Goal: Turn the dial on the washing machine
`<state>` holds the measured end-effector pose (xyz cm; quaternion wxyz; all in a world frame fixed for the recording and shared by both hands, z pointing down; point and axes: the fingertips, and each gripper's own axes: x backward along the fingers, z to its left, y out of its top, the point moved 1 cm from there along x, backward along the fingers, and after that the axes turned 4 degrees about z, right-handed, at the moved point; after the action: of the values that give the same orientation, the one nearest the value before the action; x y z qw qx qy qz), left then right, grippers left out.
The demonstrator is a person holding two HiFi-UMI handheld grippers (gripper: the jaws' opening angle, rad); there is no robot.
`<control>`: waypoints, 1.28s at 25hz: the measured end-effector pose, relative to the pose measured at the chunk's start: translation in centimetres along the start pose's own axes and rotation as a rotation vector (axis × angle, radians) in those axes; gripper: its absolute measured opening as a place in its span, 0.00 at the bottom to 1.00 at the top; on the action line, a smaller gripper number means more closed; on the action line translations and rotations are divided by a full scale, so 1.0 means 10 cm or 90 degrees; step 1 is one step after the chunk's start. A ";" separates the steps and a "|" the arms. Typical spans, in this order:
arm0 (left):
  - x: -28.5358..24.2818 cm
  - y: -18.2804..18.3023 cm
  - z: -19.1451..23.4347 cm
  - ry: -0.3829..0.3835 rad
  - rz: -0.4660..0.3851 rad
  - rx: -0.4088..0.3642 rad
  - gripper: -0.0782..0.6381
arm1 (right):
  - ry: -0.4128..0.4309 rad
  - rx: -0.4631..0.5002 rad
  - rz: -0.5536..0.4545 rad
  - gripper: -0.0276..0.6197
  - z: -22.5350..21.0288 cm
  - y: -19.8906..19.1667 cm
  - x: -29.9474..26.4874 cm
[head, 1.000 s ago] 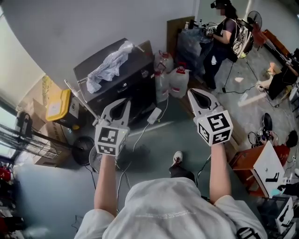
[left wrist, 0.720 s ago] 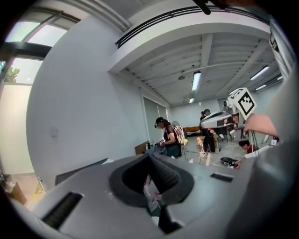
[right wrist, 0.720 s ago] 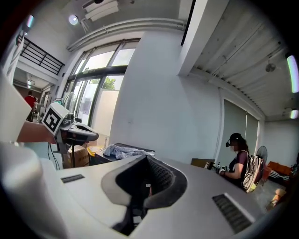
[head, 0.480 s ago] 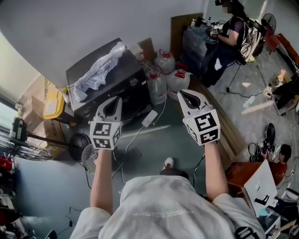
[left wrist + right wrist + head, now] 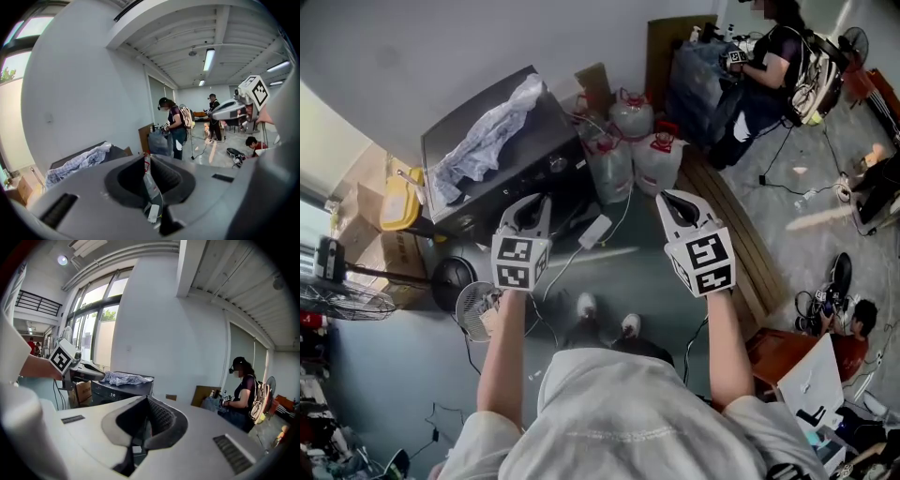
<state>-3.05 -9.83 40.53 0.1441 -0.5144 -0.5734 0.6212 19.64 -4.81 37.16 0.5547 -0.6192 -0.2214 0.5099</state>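
Note:
The washing machine (image 5: 502, 173) is a dark, low box against the wall at upper left, with a crumpled pale cloth (image 5: 483, 136) on its lid. A small round knob (image 5: 551, 165) shows on its front control strip. My left gripper (image 5: 541, 200) hangs just in front of the machine's right half, its jaws shut on nothing. My right gripper (image 5: 667, 198) is off to the right, over the floor near the water jugs, also shut and empty. The right gripper view shows the machine (image 5: 123, 389) and cloth (image 5: 124, 378) at a distance, beyond the left gripper.
Three large water jugs (image 5: 634, 118) stand right of the machine. A white power strip (image 5: 596, 232) and cables lie on the floor below them. A floor fan (image 5: 474, 309) and a yellow box (image 5: 398, 202) sit at left. A person (image 5: 769, 66) stands at back right beside wooden boards (image 5: 741, 234).
The person has stepped towards the machine, and both feet now show. Both grippers stay shut and sit slightly nearer the machine and jugs.

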 end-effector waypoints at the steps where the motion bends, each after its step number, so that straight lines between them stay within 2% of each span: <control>1: -0.07 -0.03 0.02 0.000 0.007 0.001 0.13 | 0.001 -0.005 0.002 0.07 -0.01 -0.01 -0.04; 6: -0.52 -0.30 0.09 -0.021 0.060 -0.010 0.15 | 0.000 -0.023 0.022 0.07 -0.07 -0.11 -0.31; 8: -0.72 -0.39 0.16 -0.025 0.075 -0.026 0.25 | -0.008 -0.029 0.031 0.07 -0.12 -0.11 -0.46; 9: -0.82 -0.43 0.21 -0.022 0.080 -0.039 0.25 | -0.011 -0.034 0.034 0.07 -0.14 -0.11 -0.54; 14: -1.41 -0.62 0.50 -0.010 0.099 -0.073 0.26 | -0.015 -0.056 0.070 0.07 -0.18 -0.19 -1.00; 19: -1.96 -0.86 0.64 -0.018 0.138 -0.138 0.26 | -0.015 -0.068 0.112 0.07 -0.20 -0.30 -1.41; 23: -2.26 -1.04 0.75 -0.024 0.166 -0.140 0.26 | -0.011 -0.069 0.140 0.07 -0.18 -0.38 -1.66; 29: -2.60 -1.19 0.88 0.001 0.192 -0.184 0.24 | -0.016 -0.069 0.160 0.07 -0.18 -0.40 -1.88; 32: -2.67 -1.25 0.88 0.009 0.200 -0.177 0.22 | -0.011 -0.072 0.171 0.07 -0.21 -0.43 -1.91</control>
<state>-3.78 -31.55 62.25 -0.0228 -0.6167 -0.5651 0.5475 15.48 -20.55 48.18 0.4438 -0.6689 -0.1697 0.5716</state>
